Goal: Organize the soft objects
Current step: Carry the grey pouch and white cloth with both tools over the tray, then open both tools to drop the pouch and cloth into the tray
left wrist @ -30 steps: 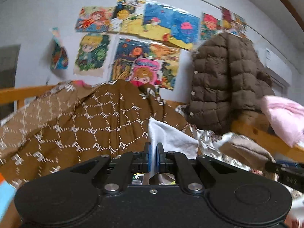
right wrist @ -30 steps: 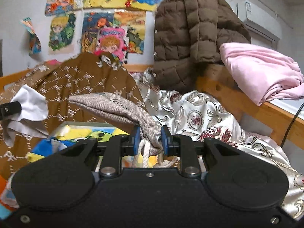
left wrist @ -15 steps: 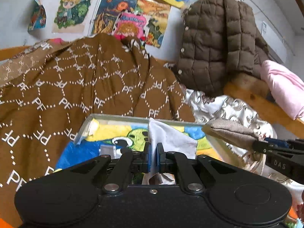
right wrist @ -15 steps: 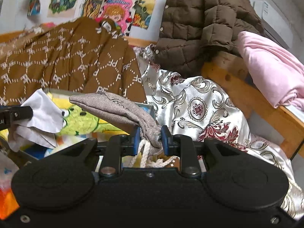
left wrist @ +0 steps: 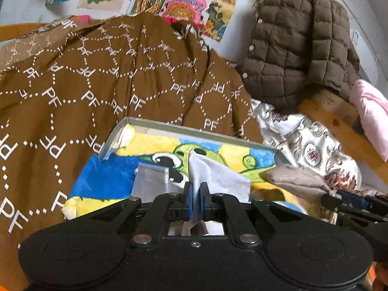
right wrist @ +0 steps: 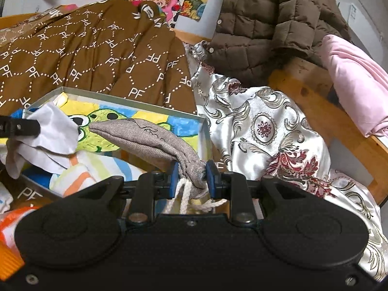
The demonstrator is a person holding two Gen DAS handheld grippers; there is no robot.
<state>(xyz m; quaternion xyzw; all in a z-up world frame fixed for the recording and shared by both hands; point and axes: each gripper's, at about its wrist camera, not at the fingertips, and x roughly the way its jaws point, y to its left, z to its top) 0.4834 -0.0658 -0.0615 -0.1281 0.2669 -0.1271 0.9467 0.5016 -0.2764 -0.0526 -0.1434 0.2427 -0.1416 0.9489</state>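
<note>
My left claw is pinched tight on a thin white cloth, its blue pads nearly meeting with only the fabric between them — the cloth stands up in a peak above the shallow grey box whose inside is lined with a bright cartoon drawing in yellow, blue and green. My right claw is clamped on the gathered neck of a beige woven drawstring pouch, the jaws held a little apart by the bunched fabric, white cords trailing out beneath. The pouch stretches from the claw out over the right part of the same box, its far end above the green cartoon face; whether it rests on the lining I cannot tell. In the right-wrist view the white cloth hangs from my left claw over the box's left side, just beside the pouch. The box sits on a bed, against a brown blanket printed with "PF" lettering — a silver patterned fabric lies to its right, and a brown quilted jacket hangs over the wooden bed rail next to a pink cloth.
</note>
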